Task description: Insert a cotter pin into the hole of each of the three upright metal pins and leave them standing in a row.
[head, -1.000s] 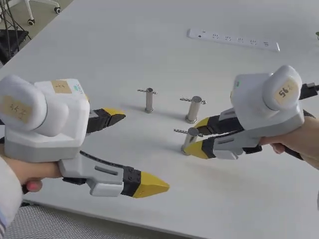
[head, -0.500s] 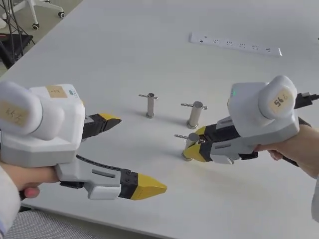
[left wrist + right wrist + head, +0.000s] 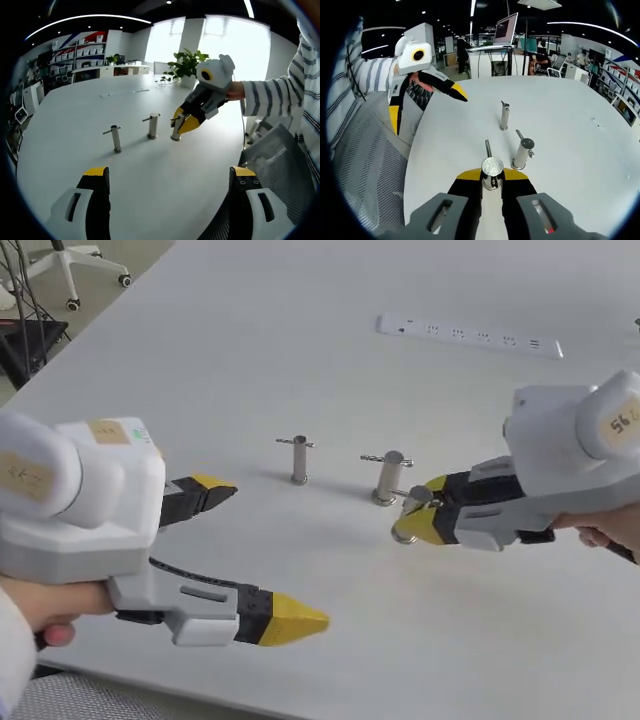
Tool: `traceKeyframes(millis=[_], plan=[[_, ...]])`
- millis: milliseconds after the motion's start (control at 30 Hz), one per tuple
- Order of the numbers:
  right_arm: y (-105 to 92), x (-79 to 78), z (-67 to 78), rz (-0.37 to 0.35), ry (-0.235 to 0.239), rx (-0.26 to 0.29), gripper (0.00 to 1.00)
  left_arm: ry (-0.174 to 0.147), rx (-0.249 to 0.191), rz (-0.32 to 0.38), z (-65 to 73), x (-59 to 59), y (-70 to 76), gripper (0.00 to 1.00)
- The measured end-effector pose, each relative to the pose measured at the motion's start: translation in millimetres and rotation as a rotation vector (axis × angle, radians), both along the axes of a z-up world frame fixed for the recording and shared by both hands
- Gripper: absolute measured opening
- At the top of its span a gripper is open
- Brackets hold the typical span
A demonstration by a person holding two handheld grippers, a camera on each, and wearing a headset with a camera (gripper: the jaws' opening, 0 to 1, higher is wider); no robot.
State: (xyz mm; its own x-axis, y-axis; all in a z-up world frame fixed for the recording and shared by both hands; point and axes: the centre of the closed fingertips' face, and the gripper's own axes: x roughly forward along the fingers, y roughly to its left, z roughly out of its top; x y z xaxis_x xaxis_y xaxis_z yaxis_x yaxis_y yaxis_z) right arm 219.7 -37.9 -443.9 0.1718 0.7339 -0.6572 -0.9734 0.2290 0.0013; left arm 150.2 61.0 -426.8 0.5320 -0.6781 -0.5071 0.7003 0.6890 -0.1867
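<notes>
Upright steel pins (image 3: 153,126), three short grey cylinders, stood near the middle of the wide white tabletop (image 3: 300,340), with a long white power strip (image 3: 470,328) lying well apart at the far side. The left gripper (image 3: 270,552), a bulky white handheld tool with black-and-yellow jaws, hung over the near-left part of the table with its jaws spread wide and nothing between them. The right gripper (image 3: 420,512), of the same build, reached in from the right with its jaws closed narrowly around the nearest pin (image 3: 492,169), clamping it just below the flat cap. A second before, that pin had stood almost directly in front of the middle pin (image 3: 387,480), out of line with the others. It had since been carried to the right, so that in the left gripper view it sat just beside the middle pin and roughly in line with it and the far-left pin (image 3: 299,462). Whether its foot touched the table could not be told. A thin wire cotter pin (image 3: 372,459) crossed the top of each cylinder, the held one included. By that evidence the inserting looked finished, and only straightening the row and letting go remained.
</notes>
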Motion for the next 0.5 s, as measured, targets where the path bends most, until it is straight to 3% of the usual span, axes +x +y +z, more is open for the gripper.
traceKeyframes(millis=[267,500], plan=[[-48.1,26.3,6.8,-0.053,-0.033,-0.027,0.08,0.011,0.018,-0.006,-1.9,-1.7,-1.2,0.99],[-72.7,39.3,4.1,-0.029,-0.073,-0.073,0.08,0.023,0.027,-0.015,-2.8,-3.7,-4.5,0.99]])
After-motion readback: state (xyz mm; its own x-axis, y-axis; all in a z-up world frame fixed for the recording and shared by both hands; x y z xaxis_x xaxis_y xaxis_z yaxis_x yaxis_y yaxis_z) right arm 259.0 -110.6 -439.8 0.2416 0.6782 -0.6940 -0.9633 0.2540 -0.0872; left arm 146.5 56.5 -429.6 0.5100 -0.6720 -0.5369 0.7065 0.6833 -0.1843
